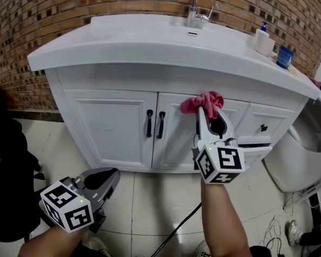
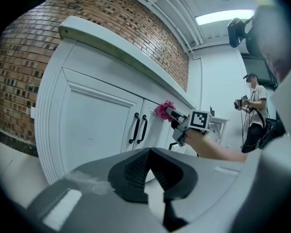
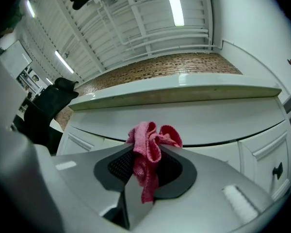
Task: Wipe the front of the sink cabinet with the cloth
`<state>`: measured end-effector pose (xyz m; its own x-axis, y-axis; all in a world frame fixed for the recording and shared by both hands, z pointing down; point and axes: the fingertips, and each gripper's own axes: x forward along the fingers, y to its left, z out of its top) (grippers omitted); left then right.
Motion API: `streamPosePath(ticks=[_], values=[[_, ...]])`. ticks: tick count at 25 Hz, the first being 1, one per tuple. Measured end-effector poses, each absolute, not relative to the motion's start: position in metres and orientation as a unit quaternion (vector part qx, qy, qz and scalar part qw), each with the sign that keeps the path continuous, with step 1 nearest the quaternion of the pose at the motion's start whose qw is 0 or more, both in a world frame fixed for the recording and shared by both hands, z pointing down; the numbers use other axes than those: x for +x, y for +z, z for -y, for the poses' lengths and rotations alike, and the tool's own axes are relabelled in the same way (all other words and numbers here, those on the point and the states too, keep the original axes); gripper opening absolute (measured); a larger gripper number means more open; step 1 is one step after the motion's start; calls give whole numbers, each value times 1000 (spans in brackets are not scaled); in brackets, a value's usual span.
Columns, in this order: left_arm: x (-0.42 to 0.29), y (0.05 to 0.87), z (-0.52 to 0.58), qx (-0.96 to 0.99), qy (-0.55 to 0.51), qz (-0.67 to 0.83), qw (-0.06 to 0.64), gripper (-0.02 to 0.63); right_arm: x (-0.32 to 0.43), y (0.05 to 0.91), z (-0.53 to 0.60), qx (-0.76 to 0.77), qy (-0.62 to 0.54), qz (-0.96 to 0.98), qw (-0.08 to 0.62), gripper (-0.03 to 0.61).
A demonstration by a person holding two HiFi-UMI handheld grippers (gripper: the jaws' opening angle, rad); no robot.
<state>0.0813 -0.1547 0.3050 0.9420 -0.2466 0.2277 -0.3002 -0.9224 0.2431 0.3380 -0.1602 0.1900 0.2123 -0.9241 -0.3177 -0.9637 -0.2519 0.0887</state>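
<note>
The white sink cabinet (image 1: pixel 112 127) has two doors with black handles (image 1: pixel 148 123) and drawers to their right. My right gripper (image 1: pixel 203 112) is shut on a crumpled pink cloth (image 1: pixel 204 101) and holds it against the top of the right door, just under the counter lip. In the right gripper view the cloth (image 3: pixel 150 147) bulges out of the right gripper (image 3: pixel 146 155), with the cabinet front (image 3: pixel 208 125) close behind it. My left gripper (image 1: pixel 108 176) hangs low over the floor tiles at the left, shut and empty (image 2: pixel 148 152). The left gripper view also shows the cloth (image 2: pixel 164 109) on the door.
On the counter stand a faucet (image 1: pixel 194 12), a soap bottle (image 1: pixel 263 39) and a blue cup (image 1: pixel 284 57). A lower drawer (image 1: pixel 255 149) juts out at the right, beside a white fixture (image 1: pixel 305 149). A black cable (image 1: pixel 176 232) crosses the floor. A person (image 2: pixel 254 110) stands further right.
</note>
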Motion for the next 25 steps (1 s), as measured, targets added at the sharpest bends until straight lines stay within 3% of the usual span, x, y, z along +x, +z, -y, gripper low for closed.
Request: streamPosePath(ticks=[25], values=[[90,306,151,977,94,122,148,5,340,320,170,-796,82,-600,11,100]])
